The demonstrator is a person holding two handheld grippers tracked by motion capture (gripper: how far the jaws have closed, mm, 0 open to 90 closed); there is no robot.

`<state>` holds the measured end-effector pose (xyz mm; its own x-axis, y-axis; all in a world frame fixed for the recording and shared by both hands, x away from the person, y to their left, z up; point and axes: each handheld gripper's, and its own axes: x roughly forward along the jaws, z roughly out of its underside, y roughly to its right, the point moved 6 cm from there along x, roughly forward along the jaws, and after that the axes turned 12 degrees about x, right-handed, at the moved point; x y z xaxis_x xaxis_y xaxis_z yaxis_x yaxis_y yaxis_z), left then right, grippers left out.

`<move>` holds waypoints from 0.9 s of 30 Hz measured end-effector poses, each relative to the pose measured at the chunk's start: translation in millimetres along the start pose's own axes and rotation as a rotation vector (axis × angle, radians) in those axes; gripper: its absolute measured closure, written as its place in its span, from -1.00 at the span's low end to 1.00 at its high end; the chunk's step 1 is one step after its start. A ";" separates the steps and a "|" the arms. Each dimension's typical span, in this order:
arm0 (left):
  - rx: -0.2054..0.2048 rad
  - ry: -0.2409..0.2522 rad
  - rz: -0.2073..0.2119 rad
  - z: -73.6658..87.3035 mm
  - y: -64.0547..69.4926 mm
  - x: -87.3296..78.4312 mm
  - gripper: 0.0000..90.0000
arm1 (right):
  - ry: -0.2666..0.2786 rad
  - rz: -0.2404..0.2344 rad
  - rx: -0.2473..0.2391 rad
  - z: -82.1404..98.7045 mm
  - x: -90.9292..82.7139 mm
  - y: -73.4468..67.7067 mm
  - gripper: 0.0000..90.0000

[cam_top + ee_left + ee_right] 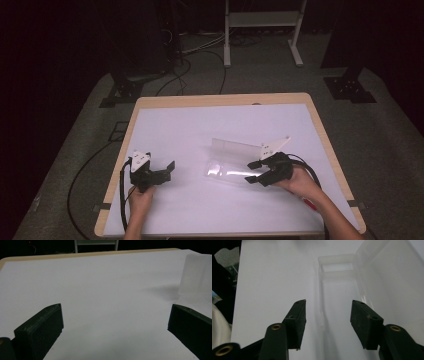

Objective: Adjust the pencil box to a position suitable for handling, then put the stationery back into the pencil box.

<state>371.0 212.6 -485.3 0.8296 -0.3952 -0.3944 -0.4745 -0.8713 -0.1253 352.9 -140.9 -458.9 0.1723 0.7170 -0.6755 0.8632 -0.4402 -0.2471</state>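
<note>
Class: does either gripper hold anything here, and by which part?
Nothing is held. The right gripper stands open over the clear plastic box; the left gripper is open above the table.

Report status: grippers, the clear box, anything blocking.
Left hand-held gripper open, empty. Right hand-held gripper open at clear box, lid up. Nothing blocking.

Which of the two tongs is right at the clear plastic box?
The right tongs, jaws open at the clear box; the left tongs sit well apart.

left tongs (171,170): open, apart | right tongs (253,171): open beside clear box (227,159) | table (200,115)
</note>
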 end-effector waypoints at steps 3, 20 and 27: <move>0.000 0.000 0.000 0.0 -0.2 0.1 -1.00 | 0.014 0.008 0.013 2.3 -6.8 1.0 -0.06; -0.002 0.001 0.000 0.0 -0.3 0.0 -1.00 | 0.088 0.112 0.099 35.3 -55.6 8.6 -0.18; 0.001 0.001 -0.002 -0.1 -0.1 0.3 -1.00 | 0.085 0.144 0.129 50.3 -64.9 14.3 -0.19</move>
<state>371.3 212.6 -485.3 0.8311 -0.3937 -0.3928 -0.4730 -0.8719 -0.1268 330.3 -220.9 -453.5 0.3339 0.6819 -0.6508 0.7595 -0.6036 -0.2428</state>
